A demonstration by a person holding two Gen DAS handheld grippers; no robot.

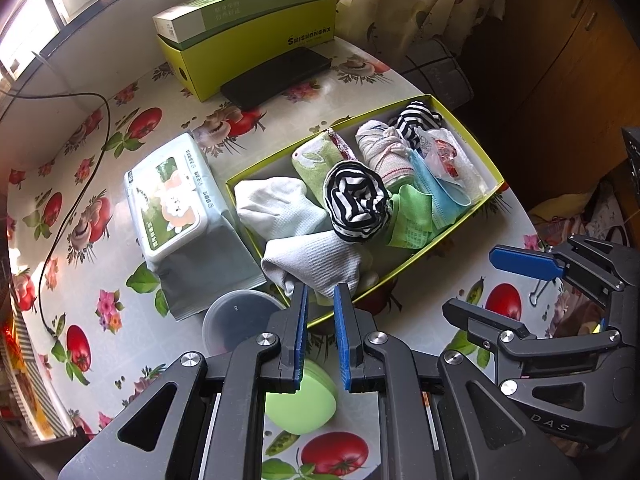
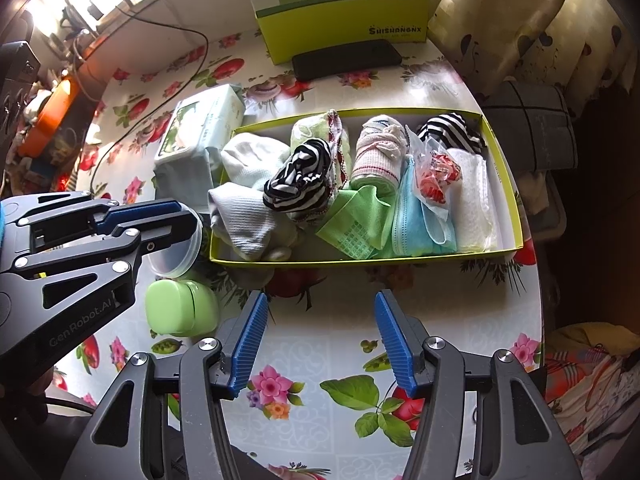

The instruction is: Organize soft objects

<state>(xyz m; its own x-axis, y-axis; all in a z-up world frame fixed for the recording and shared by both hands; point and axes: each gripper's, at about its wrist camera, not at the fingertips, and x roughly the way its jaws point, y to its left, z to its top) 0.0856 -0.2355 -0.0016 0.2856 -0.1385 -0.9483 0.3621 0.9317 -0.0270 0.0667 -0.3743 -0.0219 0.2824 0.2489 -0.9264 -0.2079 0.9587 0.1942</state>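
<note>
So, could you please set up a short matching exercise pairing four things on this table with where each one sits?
Things:
1. black phone
2. wet wipes pack
3. blue face mask
4. green round case

Places:
A. inside the open tray
B. against the yellow-green box
C. left of the tray
D. near edge, beside a clear tub

Pairs: 1-B, 2-C, 3-A, 4-D

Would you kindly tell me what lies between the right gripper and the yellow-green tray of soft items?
Only bare floral tablecloth separates the right gripper from the tray, seen in the right wrist view.
</note>
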